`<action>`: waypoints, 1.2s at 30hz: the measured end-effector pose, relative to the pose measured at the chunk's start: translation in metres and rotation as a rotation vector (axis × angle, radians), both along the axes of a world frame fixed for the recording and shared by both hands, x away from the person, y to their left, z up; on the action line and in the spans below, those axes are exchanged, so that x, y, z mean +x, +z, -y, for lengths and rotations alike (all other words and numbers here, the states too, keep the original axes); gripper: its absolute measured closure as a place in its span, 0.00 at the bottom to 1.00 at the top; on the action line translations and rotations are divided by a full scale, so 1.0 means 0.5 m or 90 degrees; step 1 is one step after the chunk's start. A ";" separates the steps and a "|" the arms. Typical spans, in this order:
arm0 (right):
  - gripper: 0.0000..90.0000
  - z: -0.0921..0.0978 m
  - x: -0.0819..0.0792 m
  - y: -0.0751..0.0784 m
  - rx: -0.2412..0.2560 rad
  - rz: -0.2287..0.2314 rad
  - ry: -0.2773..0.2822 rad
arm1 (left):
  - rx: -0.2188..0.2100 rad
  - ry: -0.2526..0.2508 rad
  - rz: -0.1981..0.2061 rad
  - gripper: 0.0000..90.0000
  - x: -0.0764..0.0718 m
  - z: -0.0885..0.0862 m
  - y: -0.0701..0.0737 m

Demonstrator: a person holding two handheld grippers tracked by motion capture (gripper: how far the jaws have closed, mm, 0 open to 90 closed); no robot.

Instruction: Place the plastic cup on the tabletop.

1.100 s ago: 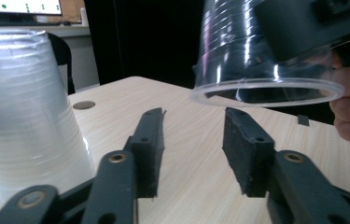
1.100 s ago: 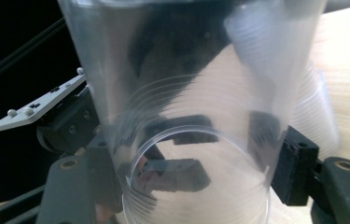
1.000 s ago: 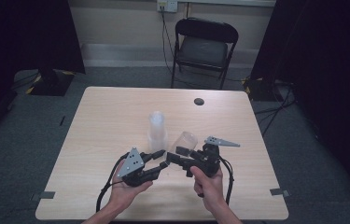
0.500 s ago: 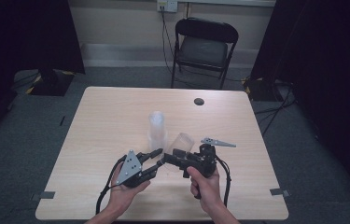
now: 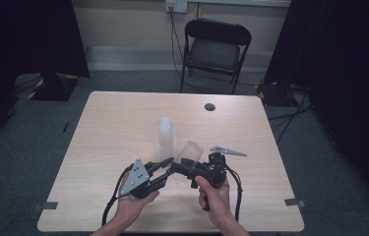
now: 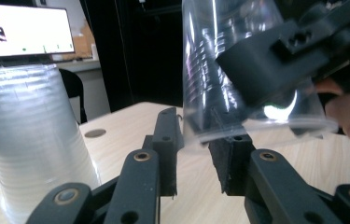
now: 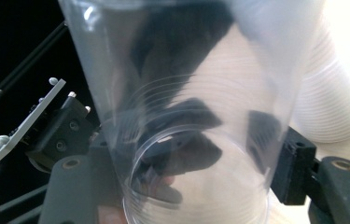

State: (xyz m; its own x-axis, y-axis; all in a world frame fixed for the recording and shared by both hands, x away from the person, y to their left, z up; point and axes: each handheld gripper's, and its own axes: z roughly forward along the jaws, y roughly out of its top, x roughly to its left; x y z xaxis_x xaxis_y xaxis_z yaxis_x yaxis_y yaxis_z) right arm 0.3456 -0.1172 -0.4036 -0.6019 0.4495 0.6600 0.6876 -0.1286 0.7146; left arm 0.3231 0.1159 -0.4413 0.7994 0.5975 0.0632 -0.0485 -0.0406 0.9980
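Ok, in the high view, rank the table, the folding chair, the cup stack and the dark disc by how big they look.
1. Table, by far the largest.
2. Folding chair, though it stands farther from the camera, so it looks smaller than it is.
3. Cup stack.
4. Dark disc, the smallest.

A light wooden table (image 5: 108,128) is set on grey carpet. An upside-down stack of clear cups (image 5: 165,137) is placed near its middle, and a dark round grommet (image 5: 210,106) is seen far right.

Black folding chair (image 5: 215,49), grey carpet (image 5: 24,128)
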 end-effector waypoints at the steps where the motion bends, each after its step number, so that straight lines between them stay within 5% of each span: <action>1: 0.38 0.000 0.000 0.000 0.003 -0.003 -0.002 | -0.008 0.000 0.003 0.81 0.000 -0.001 -0.001; 12: 0.40 -0.007 0.002 -0.009 0.040 -0.053 0.019 | -0.035 0.005 0.014 0.81 -0.001 0.002 -0.006; 24: 0.35 -0.030 -0.006 -0.018 0.038 -0.083 0.033 | -0.016 0.002 0.007 0.88 -0.001 0.003 -0.008; 28: 0.29 -0.036 -0.011 -0.014 0.008 -0.044 0.019 | -0.025 -0.003 -0.017 0.92 0.003 -0.001 -0.009; 36: 0.16 -0.022 -0.002 -0.017 0.013 -0.034 -0.001 | -0.027 -0.001 -0.033 0.95 0.007 -0.007 -0.009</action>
State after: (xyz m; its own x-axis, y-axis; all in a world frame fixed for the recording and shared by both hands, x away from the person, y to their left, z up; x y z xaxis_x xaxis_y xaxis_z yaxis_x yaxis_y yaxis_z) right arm 0.3447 -0.1062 -0.4121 -0.5645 0.4362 0.7008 0.7249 -0.1440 0.6736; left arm 0.3265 0.1197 -0.4455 0.8019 0.5975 -0.0040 0.0031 0.0024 1.0000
